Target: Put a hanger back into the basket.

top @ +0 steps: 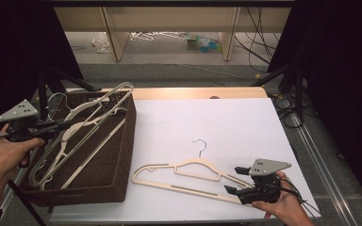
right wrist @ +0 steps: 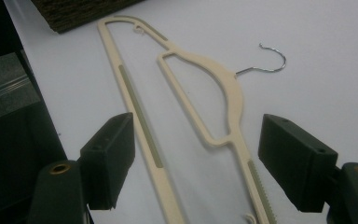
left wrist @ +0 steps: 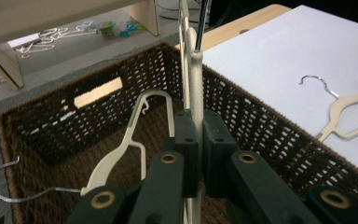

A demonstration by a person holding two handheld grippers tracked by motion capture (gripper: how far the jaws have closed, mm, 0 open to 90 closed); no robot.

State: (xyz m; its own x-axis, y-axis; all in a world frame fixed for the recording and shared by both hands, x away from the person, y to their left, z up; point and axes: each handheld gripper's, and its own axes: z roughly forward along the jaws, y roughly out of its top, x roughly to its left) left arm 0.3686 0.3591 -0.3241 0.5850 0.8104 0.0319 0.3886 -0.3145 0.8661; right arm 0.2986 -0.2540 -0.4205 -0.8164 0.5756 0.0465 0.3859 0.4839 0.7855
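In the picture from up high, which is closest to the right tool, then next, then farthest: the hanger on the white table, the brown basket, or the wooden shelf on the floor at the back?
From the right tool:
1. The hanger on the white table, just to the tool's left, its end between the open jaws.
2. The brown basket, farther left at the table's edge.
3. The wooden shelf, far back on the floor.

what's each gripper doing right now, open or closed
left gripper: closed on a hanger over the basket
right gripper: open, straddling the hanger on the table

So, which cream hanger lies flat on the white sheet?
The hanger on the sheet, beside the right gripper; the others sit in the brown basket.
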